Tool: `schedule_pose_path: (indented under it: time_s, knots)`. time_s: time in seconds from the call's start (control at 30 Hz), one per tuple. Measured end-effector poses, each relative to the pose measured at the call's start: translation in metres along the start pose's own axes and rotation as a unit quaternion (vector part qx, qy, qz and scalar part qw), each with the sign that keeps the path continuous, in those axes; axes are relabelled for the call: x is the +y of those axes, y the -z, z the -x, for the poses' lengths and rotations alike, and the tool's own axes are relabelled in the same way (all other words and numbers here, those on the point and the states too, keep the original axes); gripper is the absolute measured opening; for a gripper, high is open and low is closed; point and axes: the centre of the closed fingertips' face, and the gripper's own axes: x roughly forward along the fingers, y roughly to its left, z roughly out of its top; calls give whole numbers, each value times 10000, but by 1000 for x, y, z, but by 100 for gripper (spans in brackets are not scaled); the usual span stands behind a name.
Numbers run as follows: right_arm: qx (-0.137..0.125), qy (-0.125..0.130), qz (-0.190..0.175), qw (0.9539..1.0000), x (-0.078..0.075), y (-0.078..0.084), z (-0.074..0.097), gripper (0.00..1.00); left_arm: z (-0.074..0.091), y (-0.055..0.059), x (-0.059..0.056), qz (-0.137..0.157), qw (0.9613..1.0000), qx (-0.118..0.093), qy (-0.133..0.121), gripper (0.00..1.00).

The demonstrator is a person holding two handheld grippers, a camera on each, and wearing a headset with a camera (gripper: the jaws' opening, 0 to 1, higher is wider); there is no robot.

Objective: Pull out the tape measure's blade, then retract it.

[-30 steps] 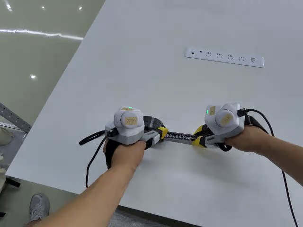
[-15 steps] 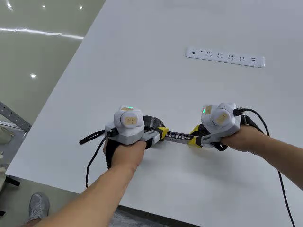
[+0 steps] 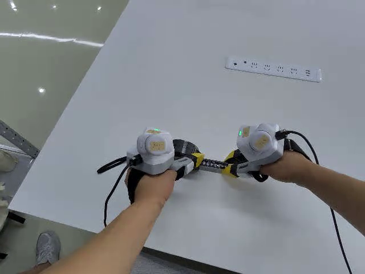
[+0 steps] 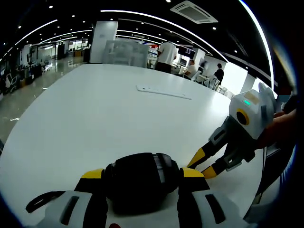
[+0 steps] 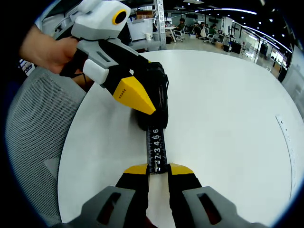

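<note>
Left hand (image 3: 153, 185): wrapped around the rear of the left tool, near the table's front edge.
Left gripper (image 3: 193, 161): white-and-grey two-jaw claw with yellow tips, closed narrow on the tape measure case; in the left gripper view (image 4: 142, 173), one jaw on each side of it.
Tape measure case (image 3: 183, 149): black, rounded plastic body, resting on the table between the left jaws; mouth facing right.
Blade (image 5: 156, 145): dark steel strip with white numerals, drawn out a short way and lying flat along the table from the case mouth to the right jaws.
Right gripper (image 5: 157, 169): matching yellow-tipped claw, pinched nearly closed on the blade's free end.
Right hand (image 3: 288, 165): gripping the right tool, black cable trailing behind.
Table (image 3: 171, 74): broad white top.
Power strip (image 3: 274, 68): long white bar, well apart, far right.
</note>
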Motion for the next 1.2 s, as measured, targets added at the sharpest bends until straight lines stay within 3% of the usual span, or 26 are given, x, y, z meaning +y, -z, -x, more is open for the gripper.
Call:
schedule_pose_path:
  time_s: [0.73, 1.2]
  knots:
    - [-181, -25, 61, 9998, 5, -31, -24, 11, -1, 0, 2, 45, 10000, 1, 52, 55]
    - [-202, -31, 40, 9998, 7, -40, -31, 11, -4, 0, 4, 68, 10000, -11, 68, 55]
